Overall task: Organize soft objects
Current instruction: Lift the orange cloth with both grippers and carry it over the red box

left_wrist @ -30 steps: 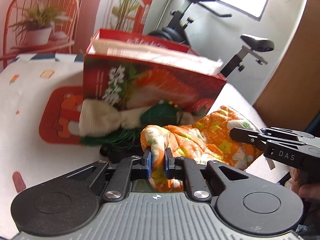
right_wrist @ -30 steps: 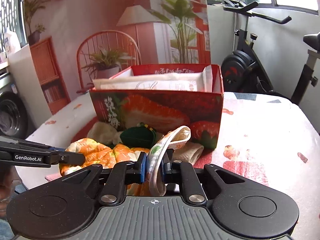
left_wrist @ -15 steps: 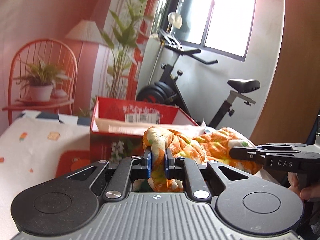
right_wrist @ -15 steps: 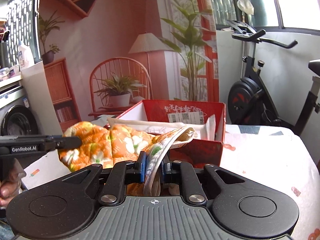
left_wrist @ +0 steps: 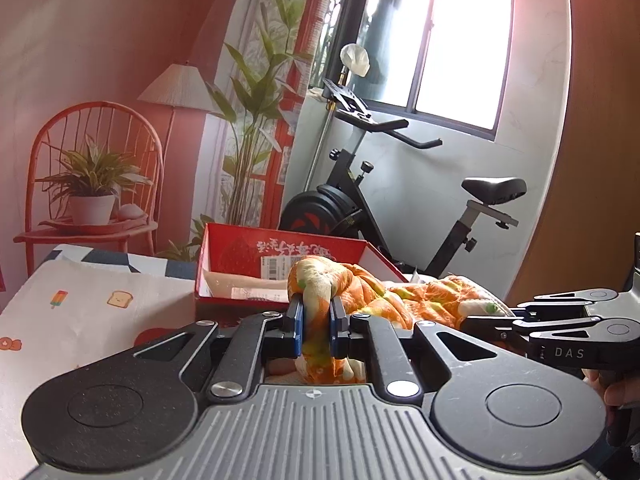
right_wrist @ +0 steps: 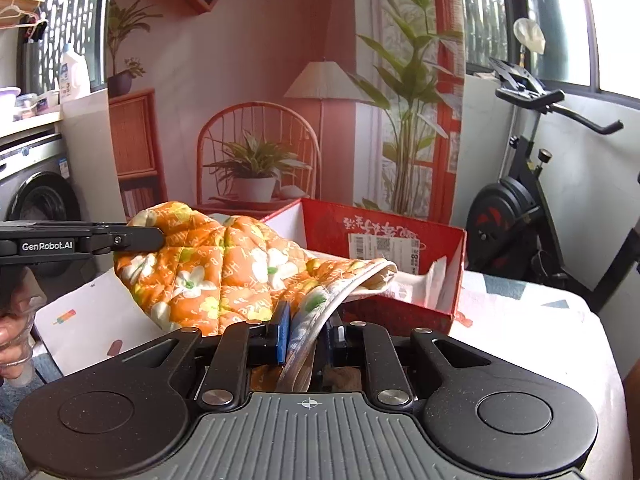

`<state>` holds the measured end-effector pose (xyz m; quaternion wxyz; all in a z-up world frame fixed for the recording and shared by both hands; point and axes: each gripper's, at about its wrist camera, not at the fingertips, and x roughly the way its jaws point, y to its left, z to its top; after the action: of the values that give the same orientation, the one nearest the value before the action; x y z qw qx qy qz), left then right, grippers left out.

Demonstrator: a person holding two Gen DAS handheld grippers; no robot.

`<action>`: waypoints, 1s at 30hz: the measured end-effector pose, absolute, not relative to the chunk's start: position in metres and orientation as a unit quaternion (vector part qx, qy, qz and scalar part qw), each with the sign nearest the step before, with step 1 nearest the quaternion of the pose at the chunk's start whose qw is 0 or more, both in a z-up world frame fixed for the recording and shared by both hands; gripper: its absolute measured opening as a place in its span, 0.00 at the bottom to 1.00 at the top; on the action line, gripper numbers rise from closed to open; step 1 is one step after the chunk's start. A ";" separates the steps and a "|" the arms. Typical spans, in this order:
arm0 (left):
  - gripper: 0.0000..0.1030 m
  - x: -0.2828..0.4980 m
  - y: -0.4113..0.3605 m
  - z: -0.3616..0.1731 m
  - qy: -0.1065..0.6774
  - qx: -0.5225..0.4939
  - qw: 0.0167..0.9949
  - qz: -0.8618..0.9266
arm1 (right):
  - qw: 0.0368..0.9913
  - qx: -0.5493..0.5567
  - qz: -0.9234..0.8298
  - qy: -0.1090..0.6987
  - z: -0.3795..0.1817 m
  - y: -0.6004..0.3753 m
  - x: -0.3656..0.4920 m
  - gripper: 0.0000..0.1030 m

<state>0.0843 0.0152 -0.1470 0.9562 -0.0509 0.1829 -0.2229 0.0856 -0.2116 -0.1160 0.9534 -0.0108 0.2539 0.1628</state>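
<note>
An orange quilted cloth with white flowers [right_wrist: 224, 276] hangs stretched between my two grippers, above the table and in front of the open red strawberry box [right_wrist: 328, 220]. My left gripper [left_wrist: 316, 312] is shut on a bunched end of the cloth [left_wrist: 360, 284]. My right gripper [right_wrist: 306, 328] has the cloth's pale hemmed edge between its blue pads; its jaws are opening slightly and the pads still touch the hem. Each gripper shows in the other view: the right gripper [left_wrist: 480, 320] and the left gripper [right_wrist: 160, 238]. The red box [left_wrist: 280, 248] holds white paper.
The table [left_wrist: 100, 320] has a pale printed cover. An exercise bike [right_wrist: 520, 216] stands behind it at the right. A printed backdrop with a chair and plants [right_wrist: 256, 160] fills the back. A washing machine [right_wrist: 36, 200] is at the far left. A person's hand [right_wrist: 12, 344] holds the left gripper.
Both grippers rose together and lifted the orange cloth off the table to about the box's top. The cream and green soft things by the box dropped out of view.
</note>
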 end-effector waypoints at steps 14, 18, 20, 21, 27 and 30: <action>0.13 0.092 0.007 -0.171 0.221 -0.037 0.945 -0.237 | 0.939 0.042 0.139 0.310 -0.148 -0.232 0.091 0.14; 0.13 0.098 0.012 -0.172 0.228 -0.046 0.945 -0.229 | 0.941 0.017 0.149 0.303 -0.146 -0.225 0.095 0.13; 0.13 0.103 0.013 -0.171 0.229 -0.046 0.946 -0.226 | 0.942 0.000 0.155 0.299 -0.141 -0.222 0.100 0.13; 0.13 0.105 0.014 -0.168 0.227 -0.047 0.947 -0.223 | 0.942 -0.005 0.158 0.296 -0.139 -0.220 0.102 0.13; 0.13 0.129 0.019 -0.127 0.175 -0.049 0.961 -0.210 | 0.952 -0.035 0.176 0.248 -0.099 -0.216 0.135 0.13; 0.13 0.150 0.012 -0.106 0.151 -0.039 0.966 -0.205 | 0.957 -0.057 0.174 0.224 -0.081 -0.213 0.162 0.13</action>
<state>0.1499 0.0123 -0.1064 0.9661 -0.0394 0.1515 -0.2051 0.1615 -0.2130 -0.0809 0.9573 -0.0565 0.2241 0.1739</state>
